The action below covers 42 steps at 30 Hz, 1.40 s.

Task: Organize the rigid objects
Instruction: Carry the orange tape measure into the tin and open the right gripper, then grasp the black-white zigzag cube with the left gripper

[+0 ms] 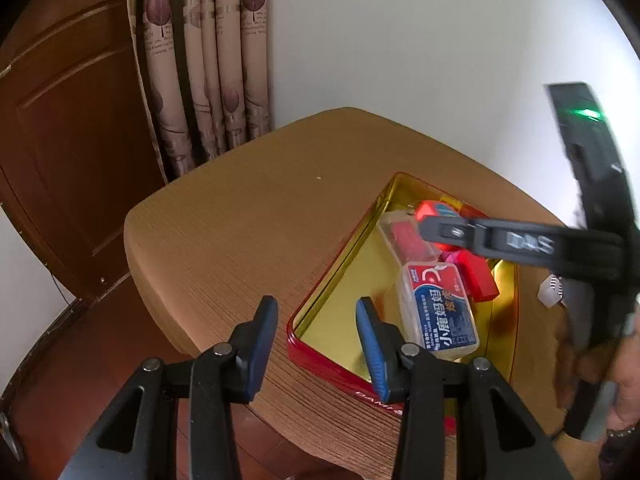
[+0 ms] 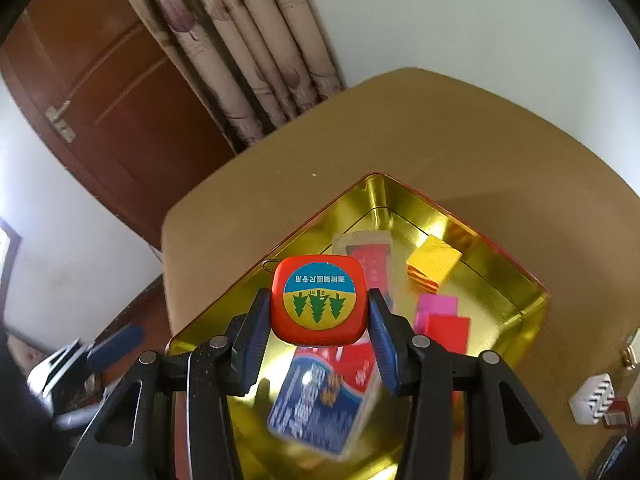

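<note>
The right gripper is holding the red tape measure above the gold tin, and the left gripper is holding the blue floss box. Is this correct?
Not quite. The left gripper holds nothing: the left wrist view shows its fingers open over the tin's near edge, and the blue floss box lies inside the gold tin. The rest is right: the right gripper holds the red tape measure above the tin.

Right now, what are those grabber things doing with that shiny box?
A person is tidying small things into a gold-lined tin on a wooden table. The right gripper is clamped on a red tape measure, holding it above the tin. The left gripper is open and empty, near the tin's corner. Already in the tin are a blue-and-red floss box, a clear case, a yellow block and pink and red blocks.
</note>
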Available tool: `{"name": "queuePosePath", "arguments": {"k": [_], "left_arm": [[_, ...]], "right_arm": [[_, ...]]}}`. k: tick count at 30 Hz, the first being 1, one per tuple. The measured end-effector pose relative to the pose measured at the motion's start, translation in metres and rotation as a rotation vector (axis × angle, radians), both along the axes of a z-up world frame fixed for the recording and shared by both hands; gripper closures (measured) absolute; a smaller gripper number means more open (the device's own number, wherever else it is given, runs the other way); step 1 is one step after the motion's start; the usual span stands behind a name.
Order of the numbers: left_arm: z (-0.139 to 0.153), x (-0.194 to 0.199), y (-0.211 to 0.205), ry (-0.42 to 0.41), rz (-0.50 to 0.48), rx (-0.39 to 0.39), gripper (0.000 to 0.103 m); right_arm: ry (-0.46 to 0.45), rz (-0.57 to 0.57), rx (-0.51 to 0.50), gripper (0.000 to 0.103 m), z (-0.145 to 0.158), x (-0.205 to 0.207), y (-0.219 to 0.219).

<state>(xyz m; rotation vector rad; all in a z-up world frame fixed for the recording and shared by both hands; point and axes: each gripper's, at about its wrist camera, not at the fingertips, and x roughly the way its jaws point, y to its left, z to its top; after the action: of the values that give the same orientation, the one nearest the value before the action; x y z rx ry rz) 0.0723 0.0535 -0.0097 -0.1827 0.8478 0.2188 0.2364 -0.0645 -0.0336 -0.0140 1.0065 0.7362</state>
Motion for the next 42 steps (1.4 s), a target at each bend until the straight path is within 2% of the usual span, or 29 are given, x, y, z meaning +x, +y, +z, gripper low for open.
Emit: {"name": "queuePosePath", "arguments": {"k": [11,16,21,24,26,30,34,37,42], "left_arm": [[-0.007,0.007,0.012,0.022,0.01,-0.071,0.062],[-0.008,0.008,0.011,0.026,0.01,-0.068,0.062],[-0.01,0.01,0.009,0.027,0.007,-0.046,0.062],[-0.011,0.01,0.005,0.026,0.003,-0.029,0.062],[-0.011,0.01,0.003,0.022,-0.006,-0.022,0.062],[-0.006,0.006,-0.01,0.001,-0.041,0.019,0.062],[0.002,0.0,-0.033,-0.03,-0.133,0.039,0.062],[0.012,-0.006,-0.062,-0.052,-0.241,0.06,0.062],[0.025,-0.004,-0.121,-0.045,-0.449,0.042,0.062]], "right_arm": [[0.058,-0.017,-0.014,0.059,-0.021,0.015,0.027],[0.071,-0.022,-0.004,0.057,-0.024,0.015,0.031],[0.042,-0.04,0.031,0.056,-0.012,0.012,0.026],[-0.024,-0.055,0.07,0.056,0.004,-0.002,0.012],[-0.065,-0.07,0.11,0.056,0.015,-0.019,-0.006],[-0.177,-0.137,0.124,0.053,0.027,-0.06,-0.054],[-0.259,-0.293,0.074,0.05,0.024,-0.105,-0.134],[-0.312,-0.44,-0.053,0.047,0.009,-0.138,-0.205],[-0.323,-0.619,-0.254,0.042,-0.024,-0.167,-0.298]]}}
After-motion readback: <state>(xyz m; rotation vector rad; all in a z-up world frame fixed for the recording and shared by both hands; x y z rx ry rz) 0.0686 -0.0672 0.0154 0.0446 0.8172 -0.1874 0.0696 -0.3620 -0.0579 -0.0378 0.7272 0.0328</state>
